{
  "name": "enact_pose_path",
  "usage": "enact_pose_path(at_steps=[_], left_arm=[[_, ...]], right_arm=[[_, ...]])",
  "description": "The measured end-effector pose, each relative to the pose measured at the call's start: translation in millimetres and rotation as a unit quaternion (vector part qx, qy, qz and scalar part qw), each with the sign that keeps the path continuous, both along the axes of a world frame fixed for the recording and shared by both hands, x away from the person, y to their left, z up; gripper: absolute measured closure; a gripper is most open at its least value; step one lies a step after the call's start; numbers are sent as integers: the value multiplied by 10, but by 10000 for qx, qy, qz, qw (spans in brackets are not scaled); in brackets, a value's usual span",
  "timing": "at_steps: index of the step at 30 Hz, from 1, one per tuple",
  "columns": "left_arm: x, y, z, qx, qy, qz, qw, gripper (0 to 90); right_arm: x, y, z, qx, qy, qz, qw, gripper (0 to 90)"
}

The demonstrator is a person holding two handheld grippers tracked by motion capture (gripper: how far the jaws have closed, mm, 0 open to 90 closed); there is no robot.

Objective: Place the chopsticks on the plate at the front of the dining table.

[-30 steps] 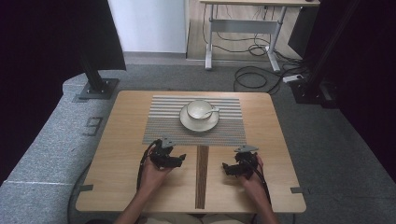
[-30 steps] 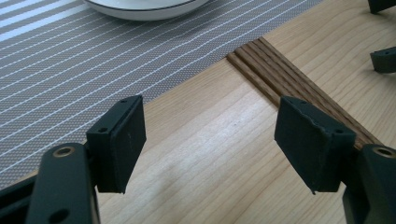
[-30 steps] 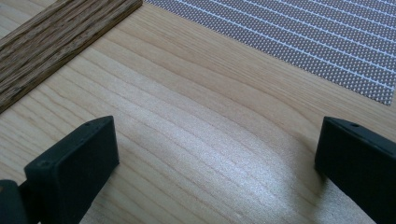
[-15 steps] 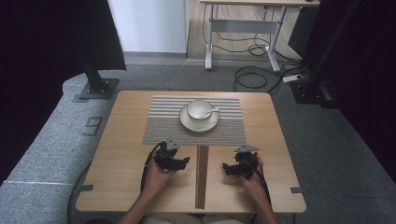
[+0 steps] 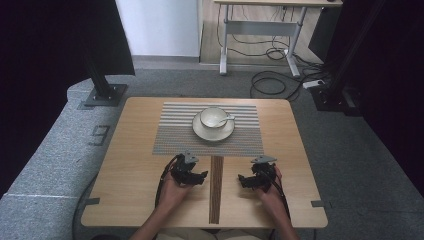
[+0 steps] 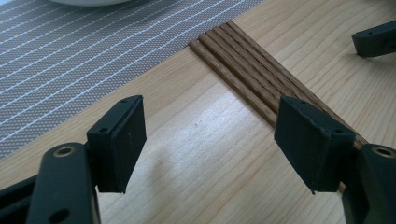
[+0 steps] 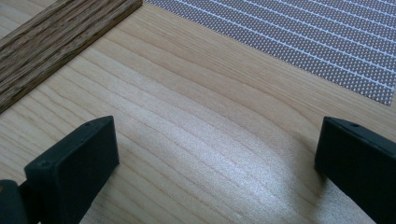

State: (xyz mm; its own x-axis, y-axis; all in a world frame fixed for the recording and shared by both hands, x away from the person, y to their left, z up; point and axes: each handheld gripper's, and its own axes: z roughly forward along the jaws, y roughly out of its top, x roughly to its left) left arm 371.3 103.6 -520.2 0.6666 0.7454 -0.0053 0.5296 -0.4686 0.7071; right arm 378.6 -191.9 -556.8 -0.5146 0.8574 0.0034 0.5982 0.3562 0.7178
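Lower centre of the high view: left gripper [image 5: 200, 176] and right gripper [image 5: 243, 180], both with jaws wide and holding nothing, low over the surface [image 5: 130, 165]. Between them lies the dark wooden strip [image 5: 216, 187], a bundle of thin sticks running from the bottom edge up to the mat [image 5: 170, 137]. Left gripper view shows the sticks [image 6: 243, 70] just right of its jaws. Likely light, stiff, smooth, prone to roll apart; best pinched across the middle. Farther up, a cup [image 5: 214, 117] with a spoon [image 5: 229, 119] sits on a saucer [image 5: 200, 131], fragile.
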Motion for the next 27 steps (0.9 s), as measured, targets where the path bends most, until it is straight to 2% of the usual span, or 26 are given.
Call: enact_pose_path(at_steps=[10,27], left_arm=[[-27,-112,-89,87,29,-113,9999,251],[-48,-224,-108,84,65,-193,9998,252]], right_arm=[[-1,1,0,2,1,15,10000,0],[-1,2,0,0,1,24,10000,0]])
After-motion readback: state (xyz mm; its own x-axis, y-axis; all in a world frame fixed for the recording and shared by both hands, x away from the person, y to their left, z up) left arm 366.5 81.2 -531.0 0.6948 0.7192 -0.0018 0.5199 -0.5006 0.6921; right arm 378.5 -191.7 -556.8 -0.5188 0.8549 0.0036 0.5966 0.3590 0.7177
